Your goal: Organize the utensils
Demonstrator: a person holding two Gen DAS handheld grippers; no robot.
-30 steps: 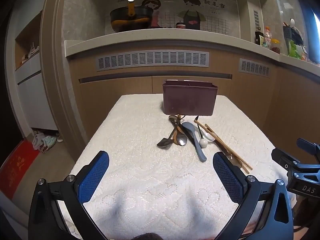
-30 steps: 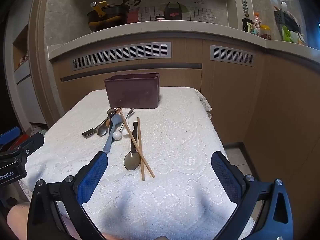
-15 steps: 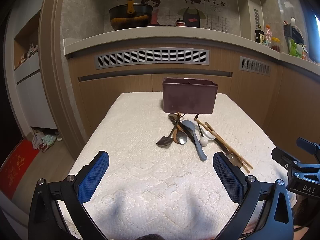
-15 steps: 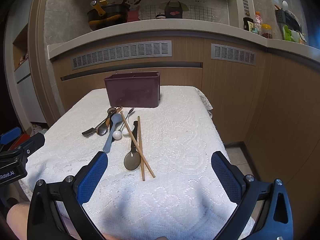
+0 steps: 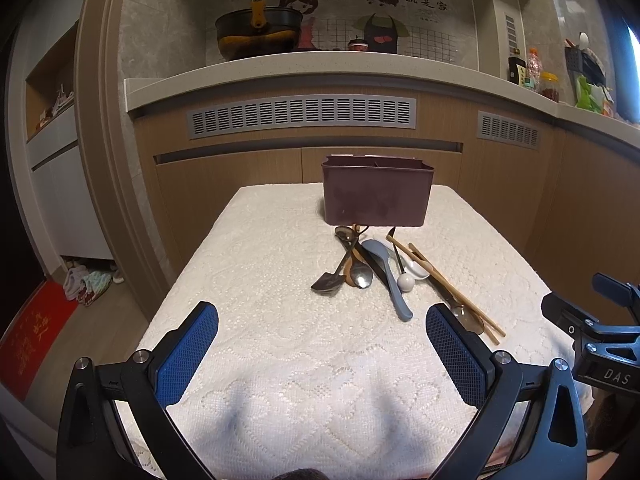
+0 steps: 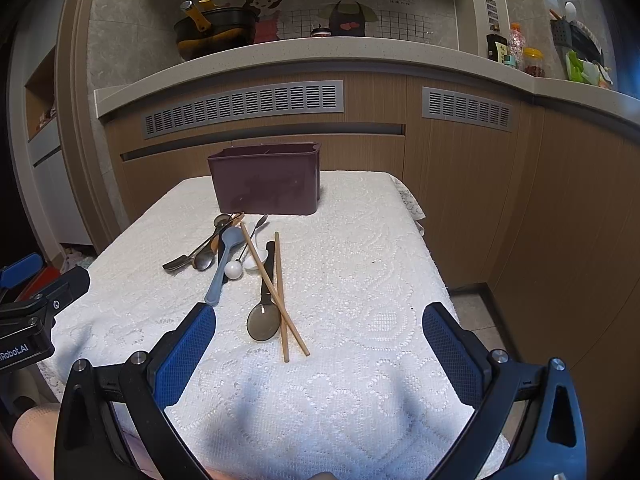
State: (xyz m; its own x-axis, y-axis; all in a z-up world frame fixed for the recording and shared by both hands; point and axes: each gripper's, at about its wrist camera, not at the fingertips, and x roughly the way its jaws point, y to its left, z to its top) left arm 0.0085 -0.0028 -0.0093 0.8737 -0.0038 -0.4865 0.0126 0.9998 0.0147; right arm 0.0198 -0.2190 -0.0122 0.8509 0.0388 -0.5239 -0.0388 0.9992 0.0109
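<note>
A dark maroon utensil holder (image 5: 377, 190) (image 6: 266, 185) stands upright at the far end of the white lace tablecloth (image 5: 280, 320) (image 6: 360, 280). In front of it lies a pile of utensils: a grey-blue spoon (image 5: 386, 272) (image 6: 224, 258), metal spoons (image 5: 360, 276) (image 6: 204, 258), a small shovel-shaped spoon (image 5: 328, 282), a white spoon (image 6: 256, 260), a dark spoon (image 6: 264, 320) and wooden chopsticks (image 5: 444, 284) (image 6: 280, 296). My left gripper (image 5: 320, 344) is open and empty, short of the pile. My right gripper (image 6: 320, 344) is open and empty, just before the chopstick tips.
A wooden kitchen counter (image 5: 304, 68) with vent grilles stands behind the table, with a black pan (image 5: 256, 32) on top. The table edge drops off to the right (image 6: 440, 280) and left (image 5: 180, 280). Each gripper shows at the edge of the other's view.
Both grippers have tilted slightly; the holder sits a little lower in the views. Nothing on the table has moved.
</note>
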